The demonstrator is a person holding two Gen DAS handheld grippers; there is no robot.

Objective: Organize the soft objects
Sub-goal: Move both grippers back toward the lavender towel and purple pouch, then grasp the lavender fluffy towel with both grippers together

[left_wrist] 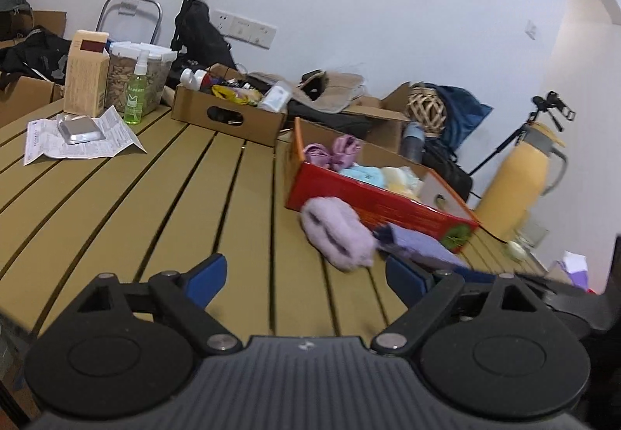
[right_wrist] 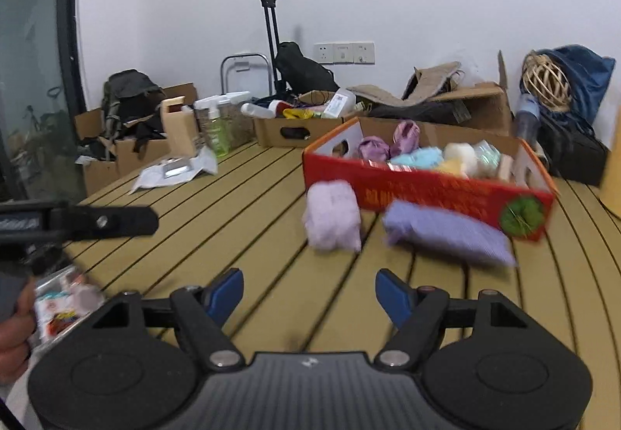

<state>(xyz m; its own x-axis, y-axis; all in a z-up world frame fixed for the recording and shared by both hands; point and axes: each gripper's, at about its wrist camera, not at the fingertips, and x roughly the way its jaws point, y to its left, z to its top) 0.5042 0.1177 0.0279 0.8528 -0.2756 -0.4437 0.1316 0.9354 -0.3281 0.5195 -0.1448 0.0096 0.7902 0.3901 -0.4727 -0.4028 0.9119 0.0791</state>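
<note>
— Lilac fleece, was it, the nearest soft thing?

— Yes. The fluffy lilac bundle [right_wrist: 332, 215] lay on the counter [right_wrist: 240, 228], touching the front wall of the red box [right_wrist: 427, 193] near its left end. Just right of it, also against that wall, lay the violet knitted roll [right_wrist: 446, 230], its long axis running along the box front.

— Which way from the jaws?

— From the right gripper [right_wrist: 309, 294] both lay straight ahead, the bundle slightly left of centre, the roll slightly right. From the left gripper [left_wrist: 306, 278] they sat ahead and off to the right, the bundle [left_wrist: 337, 232] nearer. I judged the right hand better lined up. Both pairs of jaws stood wide apart, holding nothing.

— Counts?

— Two soft pieces outside the red box. Inside it, roughly six or seven, blurred: two purple, one pale blue, the rest cream, yellow and pale green. One red box; one brown box [right_wrist: 295, 131] behind it on the counter.
</note>
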